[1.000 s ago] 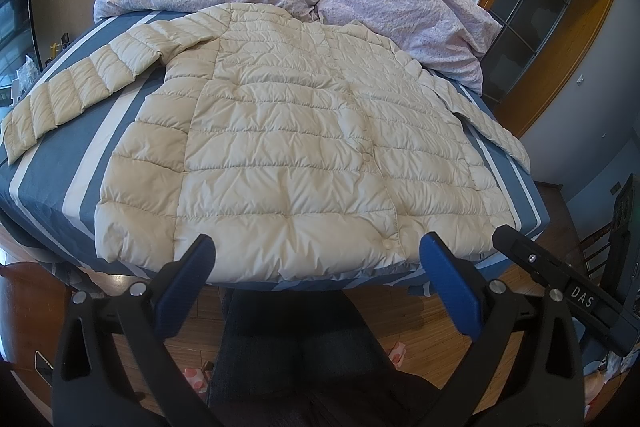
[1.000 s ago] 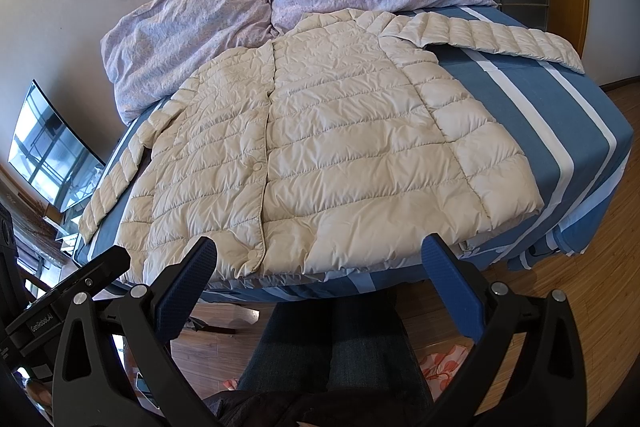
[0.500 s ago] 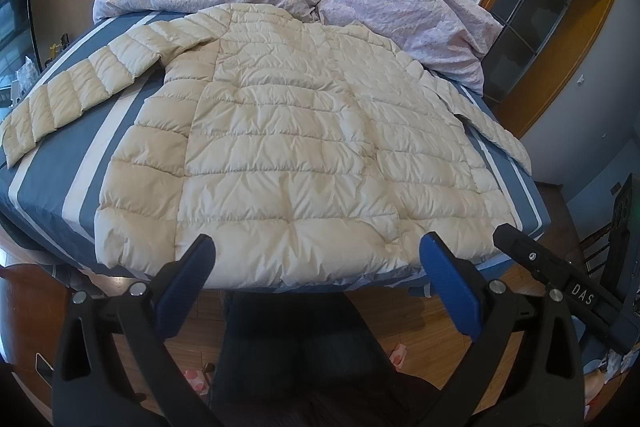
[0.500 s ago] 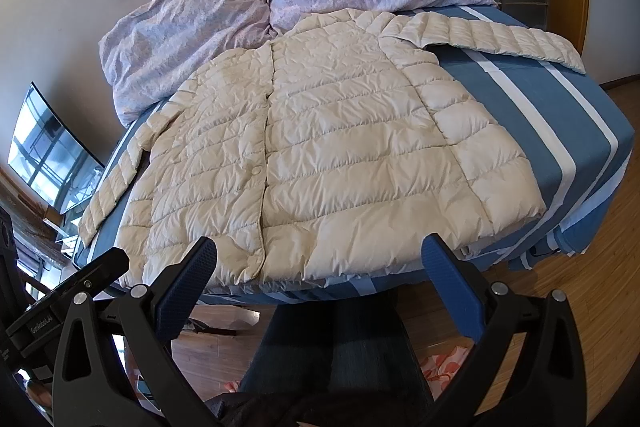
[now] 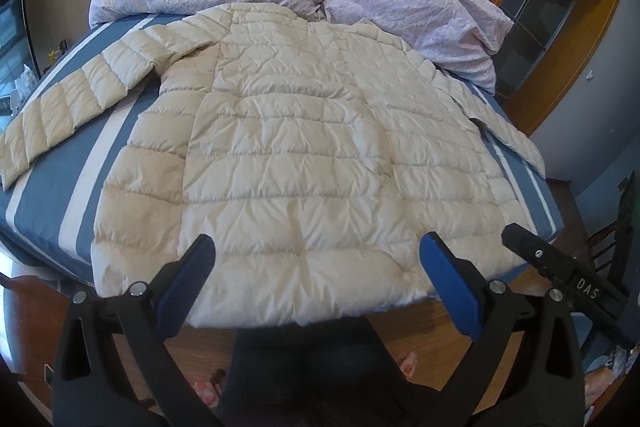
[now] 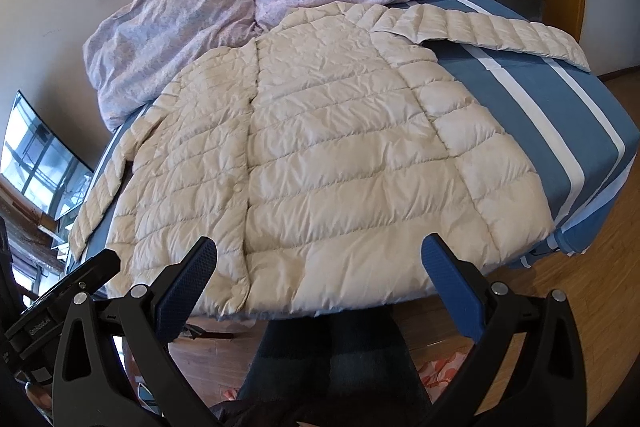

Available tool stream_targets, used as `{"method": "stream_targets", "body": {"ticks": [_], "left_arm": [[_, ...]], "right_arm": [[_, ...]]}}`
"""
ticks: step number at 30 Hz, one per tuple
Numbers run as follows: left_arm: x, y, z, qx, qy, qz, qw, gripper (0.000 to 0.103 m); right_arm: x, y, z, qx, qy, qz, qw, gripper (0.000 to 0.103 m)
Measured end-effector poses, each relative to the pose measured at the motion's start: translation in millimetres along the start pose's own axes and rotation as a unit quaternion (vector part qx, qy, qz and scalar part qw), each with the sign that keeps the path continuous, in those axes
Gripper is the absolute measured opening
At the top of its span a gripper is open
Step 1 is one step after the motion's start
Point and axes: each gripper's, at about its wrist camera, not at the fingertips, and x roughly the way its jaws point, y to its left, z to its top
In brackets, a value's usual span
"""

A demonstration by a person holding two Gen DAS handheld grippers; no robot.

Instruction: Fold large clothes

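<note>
Both tools spread wide, empty; puffy quilted cream jacket flat on striped bed.

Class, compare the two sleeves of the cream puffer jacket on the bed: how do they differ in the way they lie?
The jacket's sleeve on the left gripper's side sticks out sideways from the shoulder, well clear of the body, across the striped bed cover. The sleeve on the right gripper's side runs down close beside the body, along the bed's edge. The first shows its whole length; the second is seen only as a narrow strip. Both are cream, quilted, flat and unfolded.
</note>
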Motion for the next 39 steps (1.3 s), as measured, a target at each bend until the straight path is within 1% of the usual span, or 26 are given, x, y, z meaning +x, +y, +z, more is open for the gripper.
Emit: {"method": "stream_targets", "body": {"ticks": [8, 13, 18, 21, 23, 26, 27, 29, 32, 33, 35, 36, 39], "left_arm": [[29, 2, 26, 0.005, 0.009, 0.021, 0.9997, 0.101], [53, 6, 45, 0.007, 0.016, 0.033, 0.9993, 0.101], [83, 10, 70, 0.015, 0.021, 0.059, 0.9979, 0.101], [100, 15, 81, 0.016, 0.029, 0.068, 0.9972, 0.101], [113, 18, 89, 0.017, 0.038, 0.070, 0.9967, 0.101], [130, 22, 97, 0.021, 0.052, 0.072, 0.9958, 0.101], [134, 23, 98, 0.020, 0.056, 0.071, 0.9957, 0.101], [144, 26, 101, 0.017, 0.066, 0.066, 0.9954, 0.101], [152, 28, 103, 0.016, 0.071, 0.059, 0.9956, 0.101], [153, 28, 103, 0.018, 0.071, 0.058, 0.9956, 0.101], [154, 26, 104, 0.022, 0.070, 0.057, 0.9957, 0.101], [154, 26, 104, 0.025, 0.069, 0.056, 0.9957, 0.101], [155, 25, 104, 0.029, 0.070, 0.056, 0.9955, 0.101]], "right_arm": [[19, -23, 29, 0.025, -0.002, -0.033, 0.999, 0.102], [33, -50, 58, 0.049, -0.008, -0.060, 0.997, 0.102], [47, -98, 96, 0.082, -0.020, -0.102, 0.991, 0.102], [61, -143, 121, 0.127, -0.017, -0.113, 0.985, 0.102], [71, -181, 139, 0.166, -0.012, -0.129, 0.977, 0.102], [78, -226, 163, 0.203, -0.021, -0.156, 0.966, 0.102], [79, -243, 172, 0.218, -0.025, -0.168, 0.961, 0.102], [79, -265, 183, 0.241, -0.035, -0.181, 0.953, 0.102], [79, -305, 199, 0.277, -0.047, -0.197, 0.939, 0.102], [80, -315, 202, 0.284, -0.051, -0.205, 0.935, 0.096], [83, -333, 209, 0.297, -0.055, -0.227, 0.926, 0.091], [85, -343, 211, 0.305, -0.057, -0.235, 0.921, 0.086], [91, -359, 215, 0.321, -0.056, -0.238, 0.915, 0.079]]}}
